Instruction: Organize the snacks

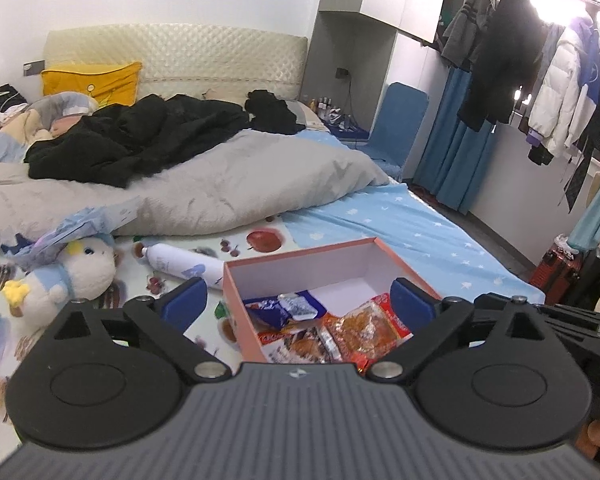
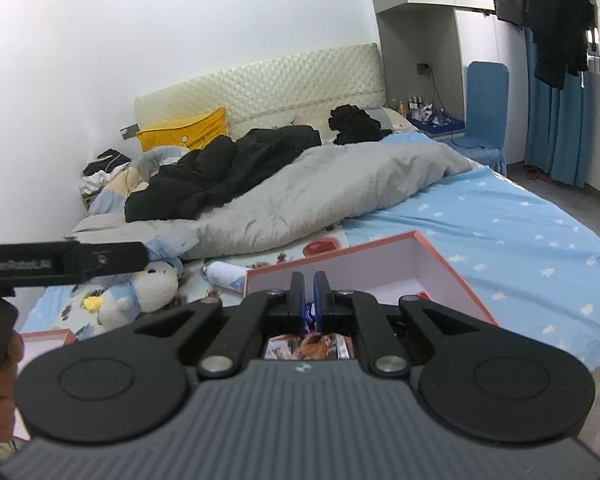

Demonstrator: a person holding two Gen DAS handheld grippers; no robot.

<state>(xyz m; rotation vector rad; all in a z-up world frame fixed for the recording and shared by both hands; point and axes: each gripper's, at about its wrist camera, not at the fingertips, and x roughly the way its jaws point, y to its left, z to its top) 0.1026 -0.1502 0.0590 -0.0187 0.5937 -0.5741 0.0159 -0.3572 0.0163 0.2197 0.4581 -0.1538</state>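
A pink cardboard box (image 1: 236, 292) with a white inside lies open on the bed. In it lie several snack packets: orange-red ones (image 1: 364, 330) and a blue one (image 1: 272, 314). My left gripper (image 1: 298, 300) is open and empty, its blue pads on either side of the box's near end. In the right wrist view the box (image 2: 452, 276) lies just ahead. My right gripper (image 2: 309, 294) is almost closed over the box, with a blue wrapper showing between the pads; whether it is gripped is unclear. Snack packets (image 2: 308, 346) show below it.
A white plush toy (image 1: 76, 276) and a white bottle (image 1: 184, 264) lie left of the box on a fruit-print mat. A grey duvet (image 1: 220, 184) with black clothes lies behind. A second pink box (image 2: 46, 338) is at the left. The bed's edge runs at the right.
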